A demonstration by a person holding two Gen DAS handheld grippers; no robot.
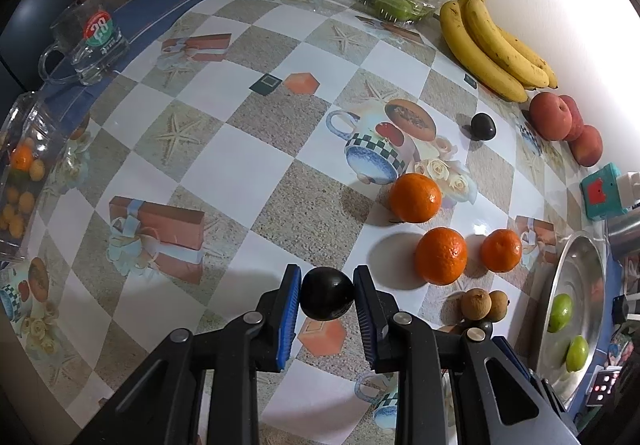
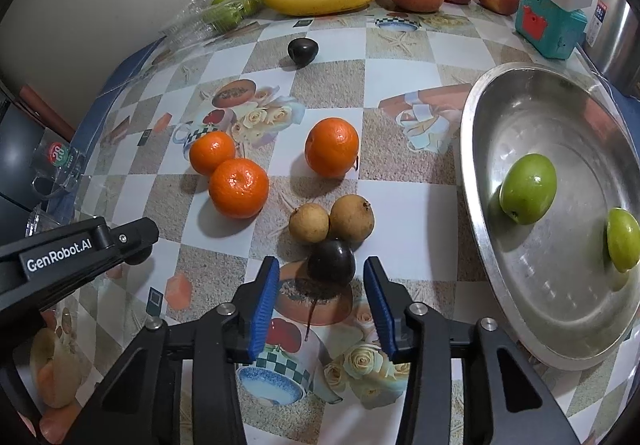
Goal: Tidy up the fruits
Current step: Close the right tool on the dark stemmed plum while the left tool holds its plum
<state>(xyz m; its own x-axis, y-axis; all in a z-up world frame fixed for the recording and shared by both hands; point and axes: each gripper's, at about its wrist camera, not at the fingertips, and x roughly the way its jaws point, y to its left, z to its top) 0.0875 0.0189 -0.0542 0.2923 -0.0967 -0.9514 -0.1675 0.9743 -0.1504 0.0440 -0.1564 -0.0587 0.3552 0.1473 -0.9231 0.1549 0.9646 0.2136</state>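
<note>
Plum (image 1: 327, 294) sits pinched between the pads of my left gripper (image 1: 327, 297), while my right gripper (image 2: 320, 297) hangs spread around a second dark plum (image 2: 331, 261) on the tablecloth (image 2: 408, 201), two brown fruits (image 2: 332, 223) just beyond its fingertips

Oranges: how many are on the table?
3. One orange sits alone mid-table; a second orange and a smaller orange touch, left of it. The clear box's small fruit is too blurred to judge.
</note>
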